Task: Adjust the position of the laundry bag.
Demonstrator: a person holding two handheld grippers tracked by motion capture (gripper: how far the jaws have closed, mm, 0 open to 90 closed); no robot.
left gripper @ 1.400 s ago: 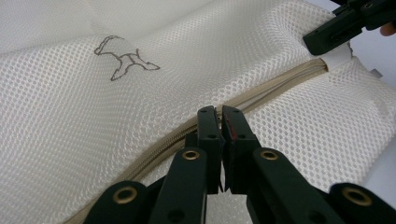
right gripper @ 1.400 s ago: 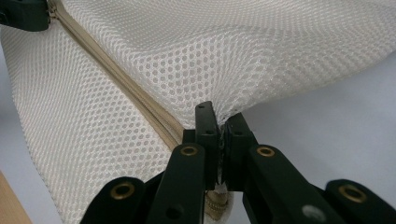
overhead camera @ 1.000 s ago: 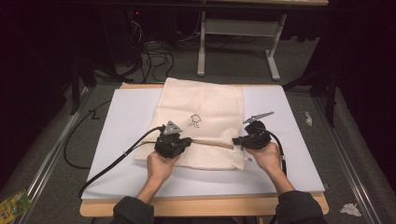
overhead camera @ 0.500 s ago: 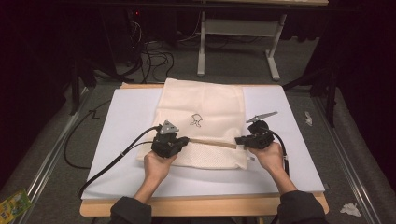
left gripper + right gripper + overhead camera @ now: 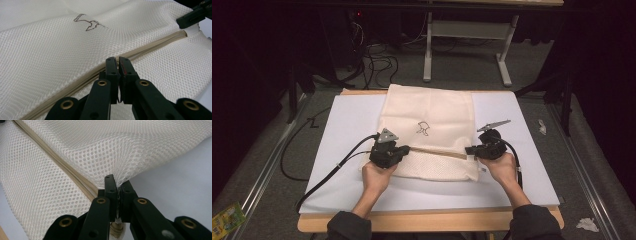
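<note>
High view shows our mesh bag point(image 5: 432, 130) lying flat on the white sheet point(image 5: 522, 150) covering the surface. Our left gripper point(image 5: 388, 151) has its jaws closed on the beige zipper point(image 5: 140, 53) at the bag's left side; our right gripper point(image 5: 484, 148) pinches the mesh at the zipper's right end.

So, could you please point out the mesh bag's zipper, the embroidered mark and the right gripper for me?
zipper point(image 5: 155, 43), left gripper view, on the beige tape.
embroidered mark point(image 5: 424, 128), high view, on the stitched outline.
right gripper point(image 5: 117, 185), right gripper view, between its jaw tips.
</note>
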